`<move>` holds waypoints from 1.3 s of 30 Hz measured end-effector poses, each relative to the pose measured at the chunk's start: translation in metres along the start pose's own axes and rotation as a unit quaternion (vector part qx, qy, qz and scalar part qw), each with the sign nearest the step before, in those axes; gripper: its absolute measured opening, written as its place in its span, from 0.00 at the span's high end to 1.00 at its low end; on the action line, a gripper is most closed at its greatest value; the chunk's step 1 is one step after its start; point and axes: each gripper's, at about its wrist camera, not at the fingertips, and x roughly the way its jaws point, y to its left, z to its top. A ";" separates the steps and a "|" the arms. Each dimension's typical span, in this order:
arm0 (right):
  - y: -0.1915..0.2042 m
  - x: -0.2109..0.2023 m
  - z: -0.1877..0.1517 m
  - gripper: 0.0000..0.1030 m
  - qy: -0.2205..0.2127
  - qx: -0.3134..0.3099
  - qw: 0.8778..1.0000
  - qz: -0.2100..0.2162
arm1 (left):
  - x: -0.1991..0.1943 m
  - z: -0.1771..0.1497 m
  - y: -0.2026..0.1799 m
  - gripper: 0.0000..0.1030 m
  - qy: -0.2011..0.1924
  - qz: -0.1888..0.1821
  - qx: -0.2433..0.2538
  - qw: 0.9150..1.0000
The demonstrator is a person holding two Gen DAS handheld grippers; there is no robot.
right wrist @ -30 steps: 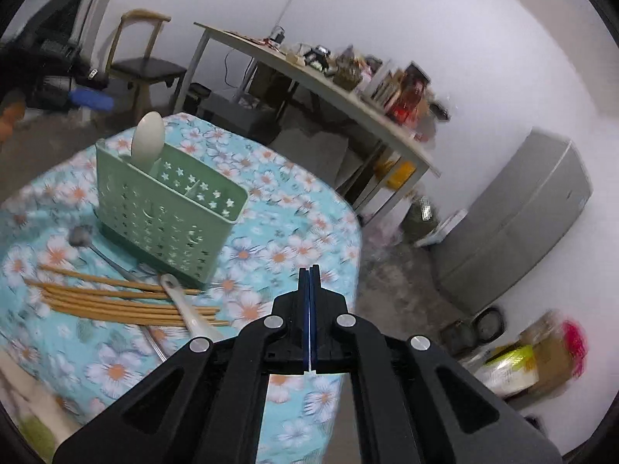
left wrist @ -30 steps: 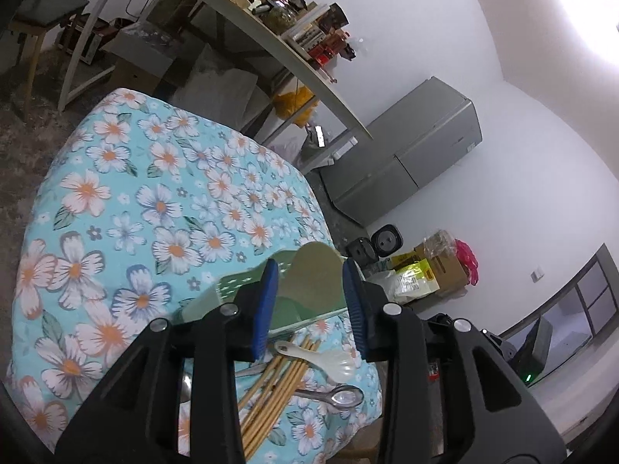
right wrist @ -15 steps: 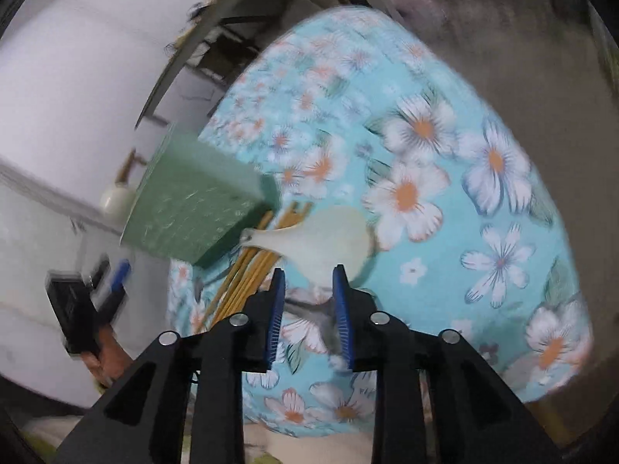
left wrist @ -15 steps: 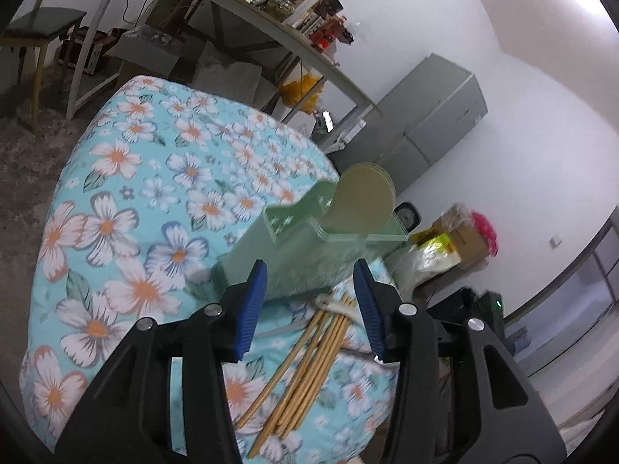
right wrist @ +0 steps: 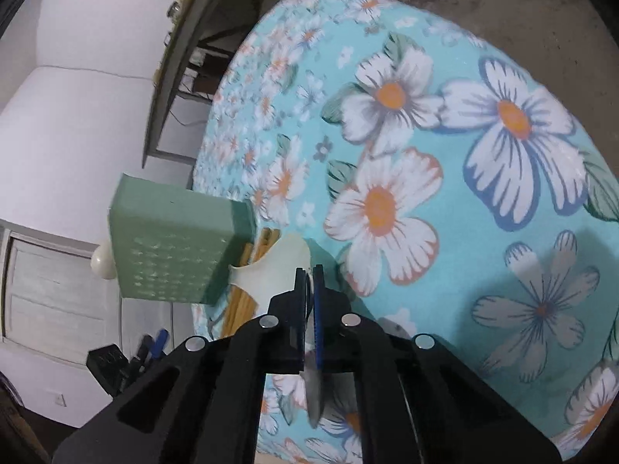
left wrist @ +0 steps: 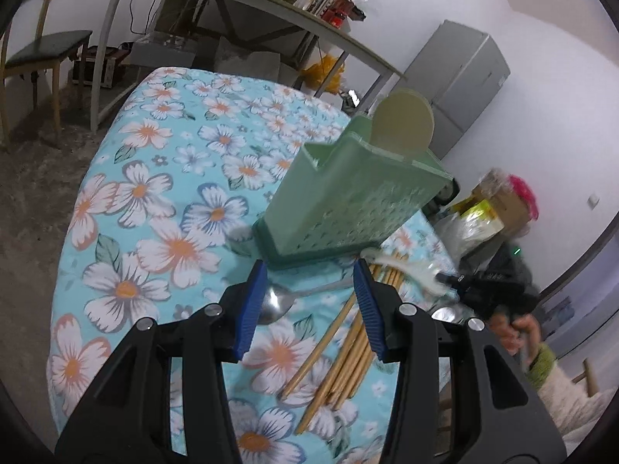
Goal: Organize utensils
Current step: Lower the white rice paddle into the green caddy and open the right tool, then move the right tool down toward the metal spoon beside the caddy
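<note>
A green perforated utensil caddy (left wrist: 348, 201) stands on the floral tablecloth (left wrist: 154, 201), with a cream round utensil head (left wrist: 402, 123) sticking out of it. In front of it lie a metal spoon (left wrist: 278, 301) and several wooden chopsticks (left wrist: 348, 344). My left gripper (left wrist: 311, 270) hovers open just above the metal spoon, holding nothing. My right gripper (right wrist: 309, 274) is rolled on its side and shut on the handle of a white ceramic spoon (right wrist: 278, 266), beside the caddy (right wrist: 170, 247) and chopsticks (right wrist: 240, 305). In the left wrist view the white spoon (left wrist: 402, 266) looks blurred.
The table edge (right wrist: 561, 58) drops to a bare floor on the right. A hand in a green sleeve (left wrist: 537, 352) holds the right gripper. Behind stand a long cluttered desk (left wrist: 271, 4), a chair (left wrist: 42, 50), a grey cabinet (left wrist: 460, 77) and bags (left wrist: 487, 212).
My right gripper rolled over, came down to the white spoon and closed on its handle. My left gripper sank toward the metal spoon and chopsticks, its jaws a little wider.
</note>
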 end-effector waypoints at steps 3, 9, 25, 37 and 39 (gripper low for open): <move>0.024 -0.020 0.000 0.97 -0.034 -0.040 0.999 -0.013 | 0.002 -0.009 0.001 0.58 0.013 0.015 0.018 1.000; 0.107 -0.078 -0.009 0.97 -0.131 -0.193 0.969 -0.085 | 0.017 -0.017 0.010 0.59 0.051 0.023 0.008 0.998; 0.223 -0.147 -0.018 0.97 -0.220 -0.350 0.903 -0.118 | 0.048 -0.022 0.026 0.65 0.103 0.055 -0.022 0.993; 0.279 -0.064 -0.001 0.97 -0.116 -0.455 0.853 -0.227 | 0.046 -0.023 0.024 0.65 0.100 0.063 -0.007 0.993; 0.289 -0.053 0.002 0.97 -0.103 -0.466 0.847 -0.233 | 0.046 -0.023 0.022 0.65 0.101 0.062 -0.004 0.993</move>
